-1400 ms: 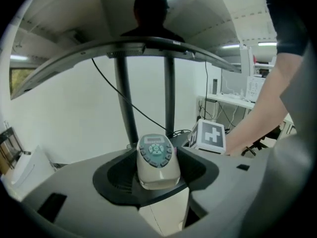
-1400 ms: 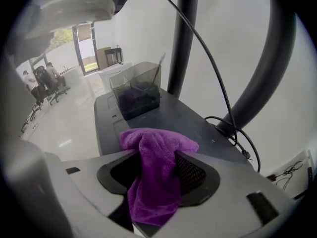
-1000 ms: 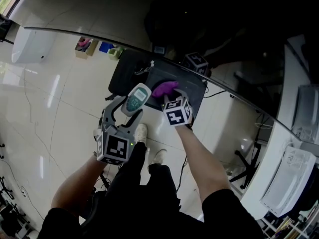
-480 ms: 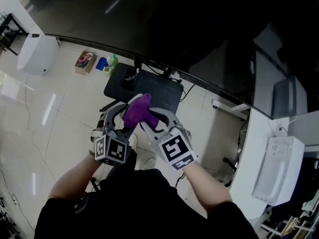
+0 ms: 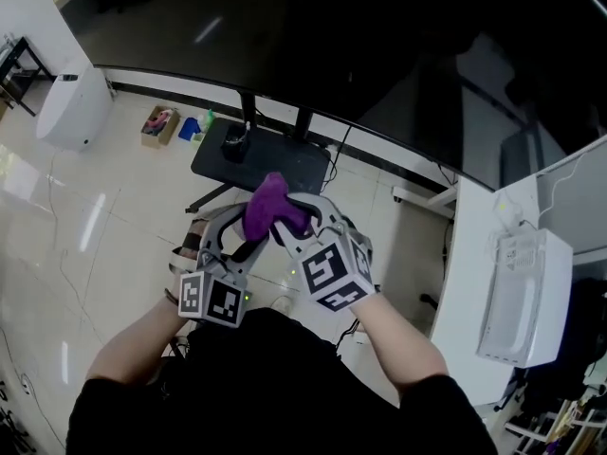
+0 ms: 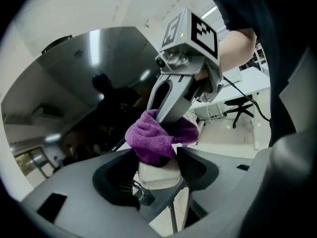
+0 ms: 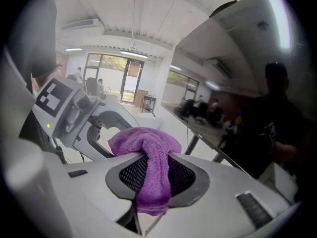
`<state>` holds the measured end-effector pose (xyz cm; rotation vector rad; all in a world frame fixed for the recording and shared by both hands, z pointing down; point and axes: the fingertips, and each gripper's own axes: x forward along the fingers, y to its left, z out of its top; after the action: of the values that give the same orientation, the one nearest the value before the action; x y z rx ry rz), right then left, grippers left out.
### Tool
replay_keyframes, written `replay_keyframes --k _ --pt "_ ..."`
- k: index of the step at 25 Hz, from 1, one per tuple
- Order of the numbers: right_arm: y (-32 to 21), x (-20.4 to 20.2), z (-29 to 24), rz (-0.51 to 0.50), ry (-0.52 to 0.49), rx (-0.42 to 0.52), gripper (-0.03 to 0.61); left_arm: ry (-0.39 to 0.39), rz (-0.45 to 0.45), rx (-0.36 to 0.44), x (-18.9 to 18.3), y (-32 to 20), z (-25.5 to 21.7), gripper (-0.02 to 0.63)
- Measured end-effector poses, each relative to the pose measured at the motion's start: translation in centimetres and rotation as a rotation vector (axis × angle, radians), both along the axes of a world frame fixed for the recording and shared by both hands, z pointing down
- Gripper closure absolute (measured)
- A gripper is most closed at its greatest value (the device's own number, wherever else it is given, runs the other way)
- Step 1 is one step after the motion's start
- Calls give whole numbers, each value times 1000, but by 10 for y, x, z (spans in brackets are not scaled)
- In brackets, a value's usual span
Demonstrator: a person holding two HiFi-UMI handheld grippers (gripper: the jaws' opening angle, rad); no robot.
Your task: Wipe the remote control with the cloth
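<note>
The left gripper [image 5: 243, 231] is squeezing the remote control [image 6: 157, 174] between its jaws and holding it up in the air in front of the person. The right gripper [image 5: 296, 218] is pinching the purple cloth [image 7: 152, 165] tight. The cloth is sitting on the far end of the remote and covering it. So I think the wiping step is happening now. Next, the right gripper likely needs to rub the cloth along the remote, pressing softly. The left one must grip hard so the remote does not slip out.
</note>
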<state>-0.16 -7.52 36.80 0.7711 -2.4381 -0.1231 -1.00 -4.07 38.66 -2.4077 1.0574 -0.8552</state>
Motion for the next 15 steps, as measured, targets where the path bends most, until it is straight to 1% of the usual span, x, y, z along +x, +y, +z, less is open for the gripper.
replay_keyframes --k 4,6,7,9,11,12,13,15 --pt "-11 22 -16 92 -12 40 463 21 11 10 -3 9 -9 368" --pt "-5 17 -34 95 -27 65 463 26 14 8 -10 9 -12 368" --pt "4 8 -42 73 -28 72 463 28 14 6 -14 8 -13 369" --pt "28 -21 -48 -7 -25 68 463 31 14 8 -22 6 -16 368" --pt "47 -52 -44 -82 -26 63 463 30 26 21 -26 5 -23 368" --pt "51 -63 -40 -105 -19 66 463 30 33 28 -27 6 -27 368" --pt "53 -69 -38 -115 -3 70 463 31 39 34 -28 7 -30 368" --pt "48 -69 -36 -103 28 80 463 35 47 41 -30 9 -34 368"
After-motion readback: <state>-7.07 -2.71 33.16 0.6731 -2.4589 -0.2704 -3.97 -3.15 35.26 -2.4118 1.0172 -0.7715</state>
